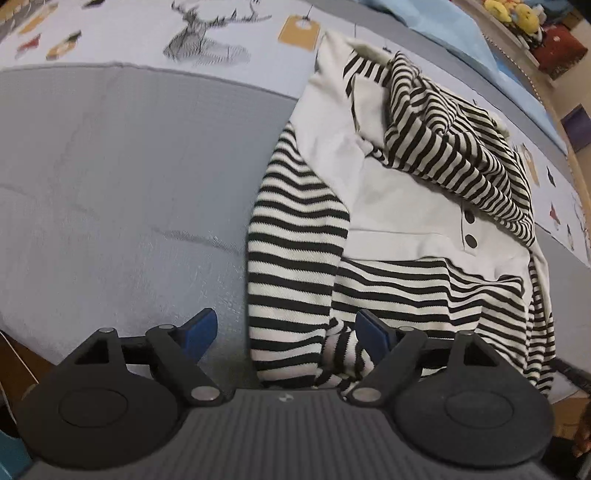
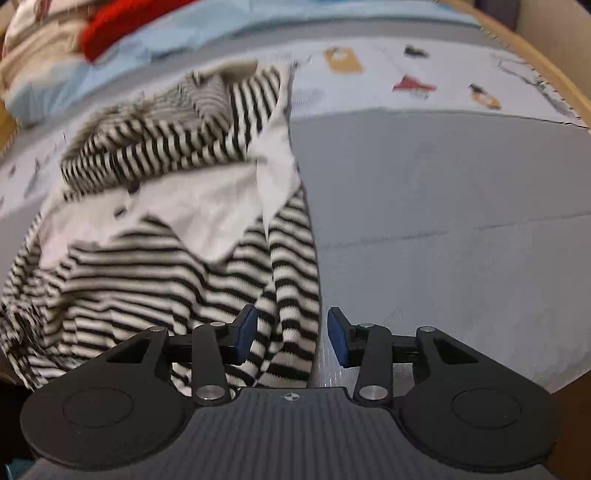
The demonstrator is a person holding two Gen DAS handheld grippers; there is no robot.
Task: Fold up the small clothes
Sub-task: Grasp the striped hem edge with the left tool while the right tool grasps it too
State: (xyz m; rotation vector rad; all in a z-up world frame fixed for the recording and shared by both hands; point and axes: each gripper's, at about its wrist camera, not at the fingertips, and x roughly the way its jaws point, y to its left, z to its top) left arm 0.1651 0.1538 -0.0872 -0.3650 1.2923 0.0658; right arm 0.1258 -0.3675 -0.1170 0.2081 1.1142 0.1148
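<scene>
A small black-and-white striped garment with a plain cream front panel [image 1: 399,206] and two dark buttons lies crumpled on the grey bed cover [image 1: 122,177]. In the left wrist view its striped sleeve [image 1: 291,258] runs down between the blue pads of my left gripper [image 1: 287,334], which is open wide, with neither pad pressing on the sleeve. In the right wrist view the garment [image 2: 155,206] lies to the left. Its other striped sleeve [image 2: 291,280] hangs between the pads of my right gripper [image 2: 291,334]. Those jaws stand apart, with bare cover showing beside the right pad, so that gripper is open.
A printed sheet with a deer drawing [image 1: 207,37] and an orange tag [image 1: 299,31] lies beyond the grey cover. A light blue cloth [image 2: 207,29] and something red [image 2: 122,26] sit at the back. The wooden bed edge [image 2: 546,74] curves along the right.
</scene>
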